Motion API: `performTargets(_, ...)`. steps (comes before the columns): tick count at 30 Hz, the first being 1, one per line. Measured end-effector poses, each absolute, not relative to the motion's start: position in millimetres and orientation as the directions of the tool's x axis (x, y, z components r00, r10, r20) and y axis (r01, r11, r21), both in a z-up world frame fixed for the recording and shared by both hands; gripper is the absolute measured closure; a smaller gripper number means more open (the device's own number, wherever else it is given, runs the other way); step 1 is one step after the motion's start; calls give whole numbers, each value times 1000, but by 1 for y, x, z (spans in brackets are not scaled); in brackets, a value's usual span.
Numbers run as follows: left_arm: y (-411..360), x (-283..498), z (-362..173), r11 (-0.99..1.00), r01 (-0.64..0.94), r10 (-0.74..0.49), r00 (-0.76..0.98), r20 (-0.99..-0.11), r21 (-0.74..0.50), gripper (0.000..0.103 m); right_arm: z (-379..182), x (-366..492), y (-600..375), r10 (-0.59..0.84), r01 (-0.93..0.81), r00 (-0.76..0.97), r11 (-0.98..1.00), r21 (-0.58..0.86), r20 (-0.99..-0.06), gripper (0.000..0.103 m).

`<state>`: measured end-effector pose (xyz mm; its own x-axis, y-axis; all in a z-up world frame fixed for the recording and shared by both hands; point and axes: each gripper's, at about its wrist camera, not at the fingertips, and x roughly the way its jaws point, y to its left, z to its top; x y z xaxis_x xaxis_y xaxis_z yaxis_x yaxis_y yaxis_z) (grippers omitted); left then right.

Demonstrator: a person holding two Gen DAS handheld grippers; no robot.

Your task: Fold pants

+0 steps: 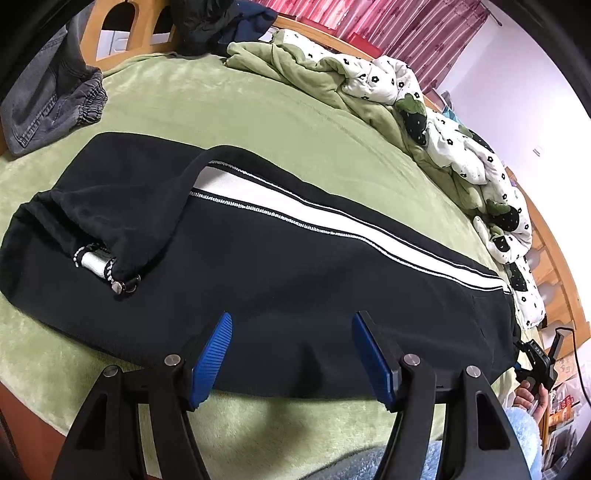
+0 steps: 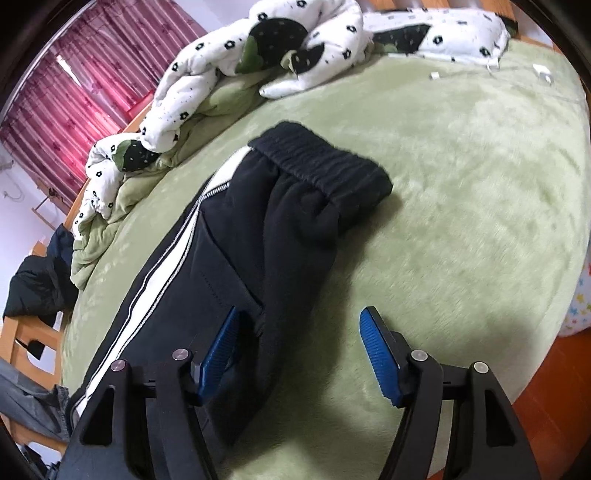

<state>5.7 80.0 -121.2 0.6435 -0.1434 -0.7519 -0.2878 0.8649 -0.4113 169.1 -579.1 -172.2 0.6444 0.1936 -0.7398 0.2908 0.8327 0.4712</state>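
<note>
Black fleece pants [image 1: 258, 258] with a white side stripe [image 1: 369, 229] edged in black-and-white stitching, laid lengthwise across a bed covered by a green plush blanket [image 1: 240, 110]. In the left wrist view the leg cuffs lie at the left, one gathered with a drawstring and a metal toggle [image 1: 118, 286]; the near edge of the pants runs just beyond the tips of the left gripper [image 1: 291, 354]. Its blue ribbed pads [image 1: 210, 358] stand apart with nothing between them; jaws released, hovering over the near edge of the cloth.

In the right wrist view the ribbed elastic waistband [image 2: 325, 166] lies at the far end, the upper part of the pants bunched and creased toward the camera. Right gripper [image 2: 301, 358]: jaws spread, left pad over the black cloth, right pad over bare blanket; a fold of the pants lies below the gap, but the pads do not press on it.

Other items: a white quilt with black flower print and green lining [image 1: 406, 96], heaped along the far side of the bed; a grey denim garment [image 1: 51, 107] at the bed's far left corner; dark clothing [image 1: 221, 22] near the wooden headboard [image 1: 147, 22]; red curtains [image 2: 74, 92]. A hand [image 1: 532, 398] grips the handle of the right gripper at the right edge of the left wrist view.
</note>
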Motion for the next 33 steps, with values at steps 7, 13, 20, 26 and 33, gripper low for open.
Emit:
performTargets(7, 86, 4, -130, 866, -273, -162, 640, -751, -419, 37, -166, 171, -564, 173, 294, 637, 847, 443, -752, 36)
performTargets(13, 90, 0, -131, 870, -270, -154, 647, -747, -413, 37, -164, 170, -553, 152, 280, 645, 865, 417, -749, 36)
performTargets(20, 97, -5, -128, 862, -285, -131, 673, -728, -419, 37, -165, 162, -567, 123, 297, 657, 865, 405, -744, 36)
performTargets(26, 95, 11, -126, 852, -308, -113, 682, -723, -424, 37, -170, 157, -600, 137, 307, 697, 830, 465, -704, 36)
performTargets(33, 93, 38, -122, 827, -336, -106, 694, -713, -450, 37, -190, 214, -610, 251, 273, 701, 770, 576, -667, 33)
